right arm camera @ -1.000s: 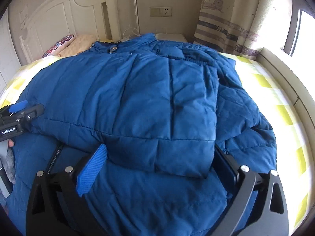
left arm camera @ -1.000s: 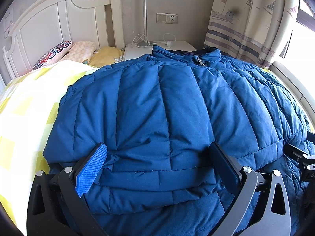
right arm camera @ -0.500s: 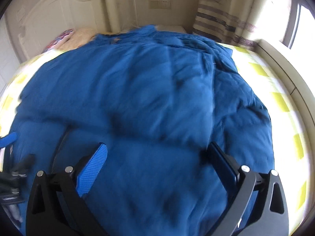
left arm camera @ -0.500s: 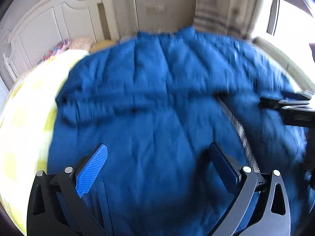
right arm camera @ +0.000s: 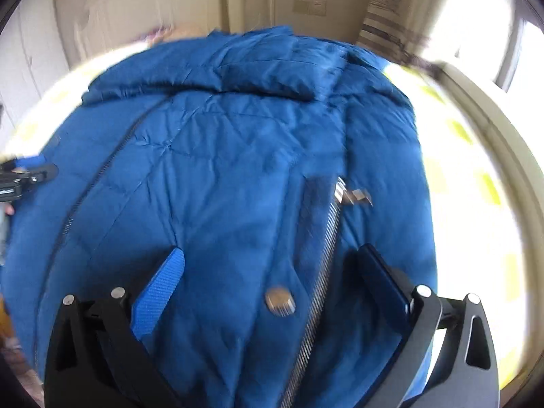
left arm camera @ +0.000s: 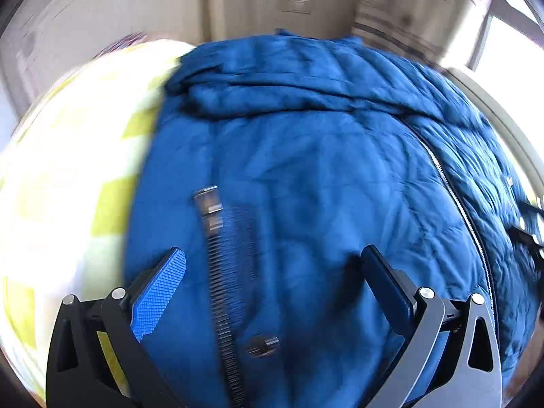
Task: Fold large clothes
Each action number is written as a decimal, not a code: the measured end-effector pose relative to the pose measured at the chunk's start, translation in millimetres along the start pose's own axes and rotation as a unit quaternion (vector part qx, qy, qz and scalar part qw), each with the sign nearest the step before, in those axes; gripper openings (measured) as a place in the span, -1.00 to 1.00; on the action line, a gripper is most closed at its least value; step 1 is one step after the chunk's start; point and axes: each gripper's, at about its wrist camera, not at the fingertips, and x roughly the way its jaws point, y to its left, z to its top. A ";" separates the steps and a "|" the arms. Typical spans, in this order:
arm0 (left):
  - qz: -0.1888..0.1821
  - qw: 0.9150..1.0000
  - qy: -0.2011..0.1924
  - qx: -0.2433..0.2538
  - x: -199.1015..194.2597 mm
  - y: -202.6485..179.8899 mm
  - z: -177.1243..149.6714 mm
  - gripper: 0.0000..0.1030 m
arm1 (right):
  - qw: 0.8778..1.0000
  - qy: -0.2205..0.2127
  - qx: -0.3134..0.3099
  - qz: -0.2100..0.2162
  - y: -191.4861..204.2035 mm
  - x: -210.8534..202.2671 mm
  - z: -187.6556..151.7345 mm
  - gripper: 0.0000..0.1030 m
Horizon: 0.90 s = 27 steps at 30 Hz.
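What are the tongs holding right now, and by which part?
Nothing. Both the left tongs and right tongs gape open above the jacket, pinching no fabric.

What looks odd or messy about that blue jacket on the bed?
The jacket lies bunched near its collar, with zippers unzipped and running crooked. Nothing looks torn. Both views are blurred.

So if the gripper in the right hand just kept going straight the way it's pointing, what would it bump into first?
Most likely the blue jacket. The right gripper is open and points at its front panel beside the zipper. The frame is blurred, so depth is unclear.
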 end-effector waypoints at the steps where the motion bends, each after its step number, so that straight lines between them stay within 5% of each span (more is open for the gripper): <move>1: 0.011 1.000 -0.007 -0.003 -4.8 1.5 -3.1 0.91 | 1.000 -0.009 0.007 -0.005 -1.8 -8.9 -6.4 0.95; 7: 0.000 0.996 -0.084 0.035 -56.9 -20.9 -45.2 0.91 | 0.997 -0.064 -0.013 0.039 27.1 -54.9 -43.1 0.95; 10: 0.022 0.997 -0.041 0.067 -37.9 -35.7 -64.8 0.91 | 0.996 -0.043 -0.072 0.039 62.1 -45.3 -57.1 0.95; 14: 0.016 0.998 -0.035 0.048 -41.7 -32.9 -67.3 0.91 | 0.997 -0.040 -0.073 0.002 73.9 -41.7 -59.1 0.95; 17: 0.022 0.996 -0.069 0.055 -66.3 -29.9 -75.5 0.91 | 0.996 -0.067 -0.062 0.008 69.8 -64.0 -58.5 0.94; 20: 0.035 0.997 -0.042 0.062 -57.2 -23.4 -93.1 0.91 | 0.996 -0.055 -0.063 0.008 64.2 -62.1 -70.4 0.95; 27: -0.002 0.996 -0.076 0.054 -69.1 -6.0 -119.3 0.91 | 0.996 -0.064 -0.053 0.017 53.5 -54.7 -90.2 0.96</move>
